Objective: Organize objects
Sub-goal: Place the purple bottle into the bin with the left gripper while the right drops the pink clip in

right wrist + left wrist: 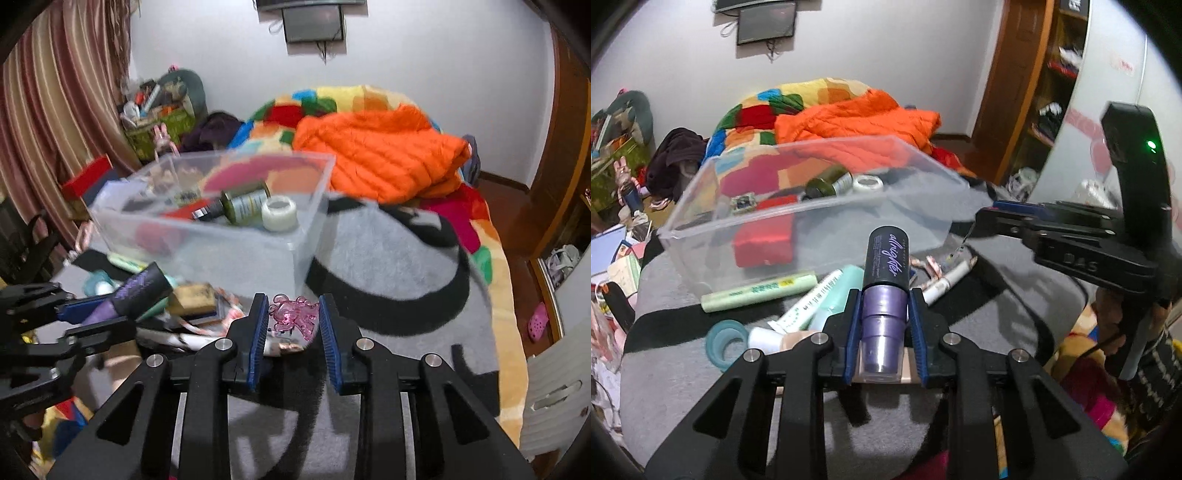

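Observation:
My left gripper point(884, 295) is shut on a purple spray bottle with a black cap point(884, 291), held above the grey mat; the bottle also shows in the right wrist view point(136, 291). A clear plastic bin point(812, 214) stands just beyond, holding a red box point(764, 240), a dark green bottle point(827, 182) and a tape roll point(868, 182). My right gripper point(293, 314) has a pink bear-shaped trinket point(293, 315) between its fingers; the pads look slightly apart from it. In the left wrist view the right gripper point(982, 218) sits at the bin's right corner.
Loose items lie in front of the bin: a green tube point(761, 291), a white tube point(809, 302), a teal tape ring point(726, 341), a pen point(953, 277). Behind is a bed with an orange quilt point(384, 162). A wardrobe point(1027, 85) stands far right.

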